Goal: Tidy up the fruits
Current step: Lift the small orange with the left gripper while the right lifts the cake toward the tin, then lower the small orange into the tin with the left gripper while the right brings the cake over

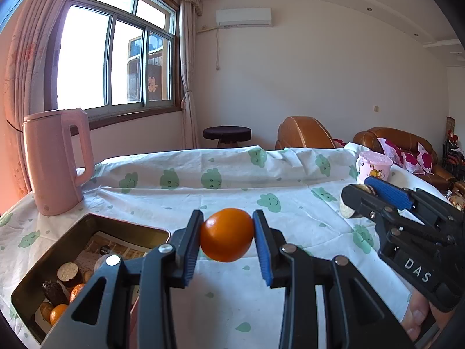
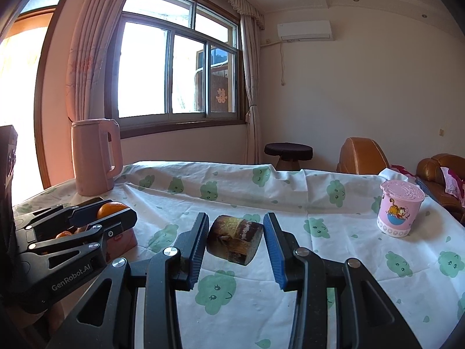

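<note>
The left tool (image 1: 227, 234) is nearly closed on an orange (image 1: 226, 235), pads pressed to its two sides, and holds it clear of the tabletop (image 1: 290, 192), just right of the open tin (image 1: 52, 264). The right tool (image 2: 236, 240) is likewise narrowed onto a cut stub of cane (image 2: 234, 240), also lifted off the cloth. The orange is round and smooth, and only a small patch touches each pad, so a sudden tilt or swing toward the tin could probably let it roll out and drop onto the cloth. The cane sits skewed between the pads, one cut face turned toward the camera, so it may twist loose if jolted. The two tools are near each other, and in the right wrist view the left one lies low at the left, over the tin; bringing both in together risks a knock. The tin already holds small oranges (image 1: 58, 312) and dark cane pieces (image 1: 68, 273), leaving little bare floor near its front end. The orange is glossy, deep in colour and unmarked. The cane is brown-skinned with a pale yellowish, fibrous cut face.
</note>
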The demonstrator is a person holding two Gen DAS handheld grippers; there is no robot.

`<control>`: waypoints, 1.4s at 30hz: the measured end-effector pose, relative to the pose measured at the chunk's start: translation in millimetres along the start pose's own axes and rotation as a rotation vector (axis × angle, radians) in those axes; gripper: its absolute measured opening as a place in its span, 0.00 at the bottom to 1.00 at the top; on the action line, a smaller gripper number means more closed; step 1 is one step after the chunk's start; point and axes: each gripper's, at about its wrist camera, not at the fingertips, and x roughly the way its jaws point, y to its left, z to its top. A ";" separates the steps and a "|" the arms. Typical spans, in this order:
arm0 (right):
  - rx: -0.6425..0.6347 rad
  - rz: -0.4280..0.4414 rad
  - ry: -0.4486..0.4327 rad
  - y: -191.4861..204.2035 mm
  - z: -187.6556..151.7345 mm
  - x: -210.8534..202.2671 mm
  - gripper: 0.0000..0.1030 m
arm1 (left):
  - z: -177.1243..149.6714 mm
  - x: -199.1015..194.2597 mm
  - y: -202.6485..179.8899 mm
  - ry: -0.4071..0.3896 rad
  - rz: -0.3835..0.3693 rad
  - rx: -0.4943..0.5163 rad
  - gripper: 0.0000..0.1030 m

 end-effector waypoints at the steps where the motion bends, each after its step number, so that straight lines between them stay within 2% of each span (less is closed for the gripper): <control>1: 0.001 -0.002 -0.002 -0.2 0.0 -0.5 0.40 | -0.2 -1.1 0.0 -0.004 0.002 0.001 0.35; 11: 0.003 -0.007 -0.011 -0.4 0.0 -2.3 0.40 | -1.8 -8.3 1.5 -0.021 0.006 -0.001 0.35; 21: 0.001 0.002 0.004 2.3 0.4 -0.4 0.40 | -6.3 -20.6 16.2 -0.006 0.021 -0.029 0.35; 42: -0.042 0.191 0.021 76.8 7.6 -2.4 0.40 | -19.2 -57.3 73.8 0.014 0.101 -0.087 0.35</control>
